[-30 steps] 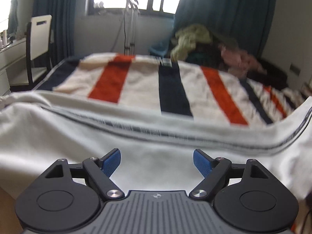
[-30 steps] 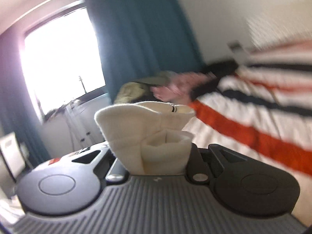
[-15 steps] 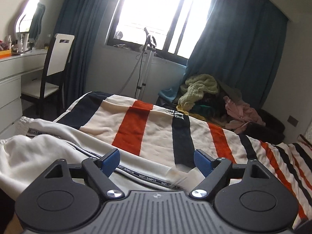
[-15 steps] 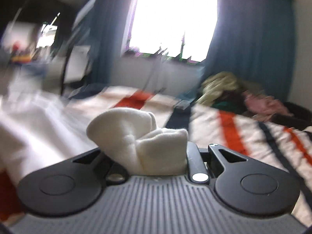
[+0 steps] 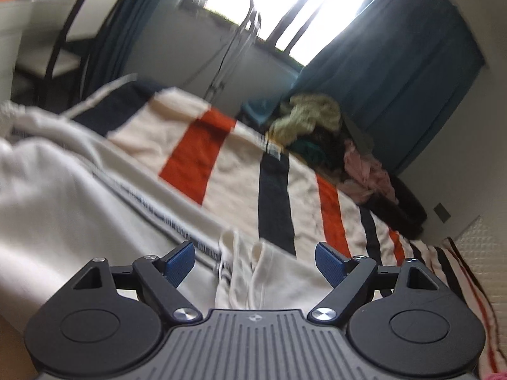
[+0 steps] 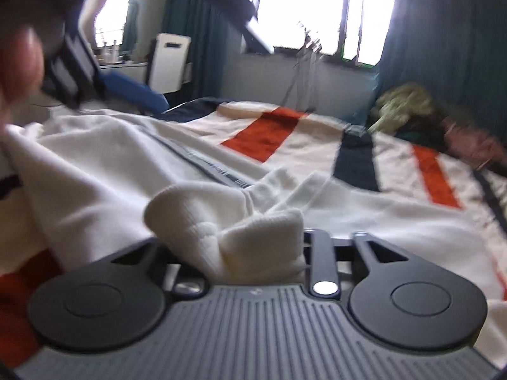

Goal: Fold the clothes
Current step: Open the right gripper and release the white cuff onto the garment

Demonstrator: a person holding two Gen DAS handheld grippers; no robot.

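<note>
A white garment (image 5: 63, 209) with a dark lettered side stripe lies spread on the striped blanket (image 5: 221, 164). My left gripper (image 5: 255, 259) hangs open just above the garment's bunched end (image 5: 240, 269), blue pads (image 5: 180, 259) wide apart and empty. In the right wrist view, a ribbed white fold (image 6: 228, 221) of the same garment (image 6: 104, 164) fills my right gripper (image 6: 250, 243). Its jaws are opening, a thin dark gap shows beside the right finger (image 6: 320, 253), and the pads are hidden. A blurred hand (image 6: 19, 60) with the other gripper's blue pad (image 6: 133, 91) shows at upper left.
Beyond the far side of the bed lies a heap of clothes (image 5: 317, 126) by a dark basket (image 5: 408, 205). A white chair (image 5: 82, 28) and desk stand at the left, a thin metal stand (image 5: 234, 50) under the bright window, blue curtains (image 5: 412, 72) on the right.
The right gripper swung round from the curtain side and came down over the bed with the white fold; its finger arms stand slightly wider. The left view shifted and rolled; the garment's end now lies under its pads.
</note>
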